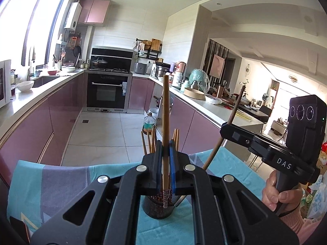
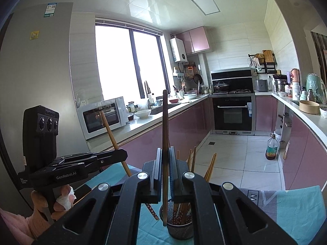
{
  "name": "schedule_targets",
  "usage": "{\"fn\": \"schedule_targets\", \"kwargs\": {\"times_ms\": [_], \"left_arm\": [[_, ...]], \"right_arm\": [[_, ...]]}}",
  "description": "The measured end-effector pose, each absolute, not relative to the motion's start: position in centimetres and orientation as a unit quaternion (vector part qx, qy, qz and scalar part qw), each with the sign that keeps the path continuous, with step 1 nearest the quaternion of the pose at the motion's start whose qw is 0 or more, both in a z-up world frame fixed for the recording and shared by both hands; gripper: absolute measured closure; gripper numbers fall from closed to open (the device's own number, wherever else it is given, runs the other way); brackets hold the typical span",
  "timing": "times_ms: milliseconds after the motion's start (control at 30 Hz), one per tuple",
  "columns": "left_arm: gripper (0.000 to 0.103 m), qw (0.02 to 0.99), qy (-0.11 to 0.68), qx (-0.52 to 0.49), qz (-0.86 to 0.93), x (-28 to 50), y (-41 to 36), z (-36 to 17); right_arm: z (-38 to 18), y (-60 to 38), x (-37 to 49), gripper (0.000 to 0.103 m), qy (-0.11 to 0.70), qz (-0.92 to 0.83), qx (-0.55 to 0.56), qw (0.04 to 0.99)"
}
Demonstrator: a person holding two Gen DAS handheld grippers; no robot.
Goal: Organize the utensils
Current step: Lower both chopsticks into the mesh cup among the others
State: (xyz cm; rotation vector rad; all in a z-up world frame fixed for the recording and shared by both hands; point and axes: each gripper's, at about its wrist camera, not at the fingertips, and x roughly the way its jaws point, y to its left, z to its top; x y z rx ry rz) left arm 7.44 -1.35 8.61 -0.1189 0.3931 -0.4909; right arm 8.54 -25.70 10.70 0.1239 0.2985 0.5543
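Observation:
A dark mesh utensil cup [image 1: 157,208] stands on a teal patterned cloth [image 1: 53,183] and holds several wooden chopsticks [image 1: 152,140]. My left gripper [image 1: 166,153] is shut on a light brown chopstick [image 1: 165,110], held upright with its patterned tip over the cup. My right gripper [image 2: 165,159] is shut on a dark brown chopstick [image 2: 164,122], upright, its lower end at the cup's [image 2: 179,228] rim. The right gripper also shows in the left wrist view [image 1: 224,129], and the left gripper in the right wrist view [image 2: 122,155]. Both hover just above the cup.
The cloth [image 2: 296,210] covers a table at a kitchen's edge. Pink cabinets and counters run along both sides, with an oven [image 1: 107,91] at the far end. A bottle [image 2: 271,149] stands on the tiled floor. A microwave [image 2: 104,116] sits on the left counter.

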Motion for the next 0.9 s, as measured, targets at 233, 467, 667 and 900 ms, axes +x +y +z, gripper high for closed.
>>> {"fn": "schedule_targets", "kwargs": {"times_ms": [233, 467, 667, 900], "left_arm": [[0.096, 0.951, 0.195, -0.062, -0.233, 7.4, -1.2, 8.3], [0.096, 0.949, 0.206, -0.063, -0.231, 8.2, -1.9, 8.6], [0.096, 0.947, 0.214, -0.065, -0.231, 8.7, -2.4, 8.5], [0.096, 0.943, 0.227, -0.063, -0.234, 9.4, -2.1, 8.6]], "right_arm": [[10.7, -26.0, 9.9, 0.098, 0.145, 0.259, 0.064, 0.953], [9.6, -25.9, 10.8, 0.098, 0.157, 0.248, 0.068, 0.954], [9.1, -25.5, 11.5, 0.098, 0.166, 0.242, 0.069, 0.953], [8.4, -25.1, 12.4, 0.098, 0.181, 0.24, 0.069, 0.951]]}}
